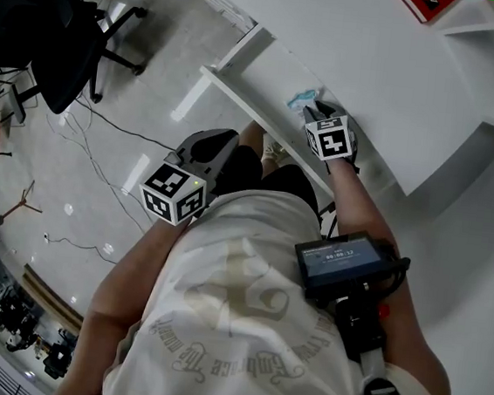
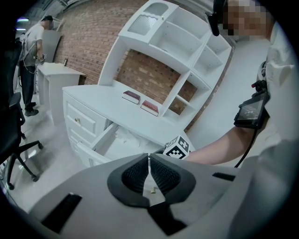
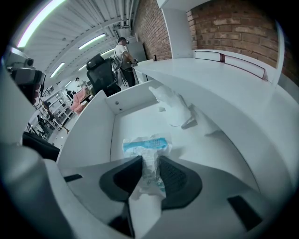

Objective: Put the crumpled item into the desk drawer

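Note:
The crumpled item is a blue-and-white plastic packet (image 3: 147, 145). My right gripper (image 3: 150, 165) is shut on its near end, and the rest hangs just above the floor of the open white desk drawer (image 3: 93, 135). In the head view the right gripper (image 1: 313, 111) reaches into the drawer (image 1: 240, 95) with the packet (image 1: 302, 95) showing past its tip. My left gripper (image 2: 149, 158) is shut with nothing between its pads. It is held back near my body (image 1: 222, 146), pointing at the drawer (image 2: 105, 140).
A crumpled white sheet (image 3: 174, 106) lies at the drawer's far end. Two red-edged books (image 2: 140, 102) lie on the desk top under the white shelf unit (image 2: 177, 42). A black office chair (image 1: 62, 33) stands on the floor to the left. A person (image 2: 35, 60) stands by a far cabinet.

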A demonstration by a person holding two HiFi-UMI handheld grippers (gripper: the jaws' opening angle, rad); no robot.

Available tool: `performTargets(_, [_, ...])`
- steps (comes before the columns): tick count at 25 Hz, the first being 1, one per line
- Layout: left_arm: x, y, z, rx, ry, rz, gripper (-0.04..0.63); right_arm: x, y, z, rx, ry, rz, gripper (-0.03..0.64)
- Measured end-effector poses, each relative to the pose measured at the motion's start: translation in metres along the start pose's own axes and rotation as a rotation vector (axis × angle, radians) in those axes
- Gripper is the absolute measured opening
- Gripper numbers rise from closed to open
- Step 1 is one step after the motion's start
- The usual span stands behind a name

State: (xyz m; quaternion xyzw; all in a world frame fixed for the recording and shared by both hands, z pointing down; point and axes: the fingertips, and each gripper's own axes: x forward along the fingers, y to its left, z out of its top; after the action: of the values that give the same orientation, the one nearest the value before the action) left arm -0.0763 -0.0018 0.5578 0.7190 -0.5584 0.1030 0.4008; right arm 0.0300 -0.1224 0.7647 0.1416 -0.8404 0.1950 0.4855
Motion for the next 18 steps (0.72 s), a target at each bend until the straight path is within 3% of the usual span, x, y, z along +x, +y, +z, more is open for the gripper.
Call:
performTargets(6, [0.007,-0.007,-0.005,0.007,0.005,-0.005,0.031,0.001,-0.004,-0.010,0.012,0.013,0.011,0.173])
performTargets(18, [0.012,-0.010,-0.007,0.017,0.008,-0.019,0.031,-0.002,-0.008,-0.010,0.014,-0.014,-0.001,0.173])
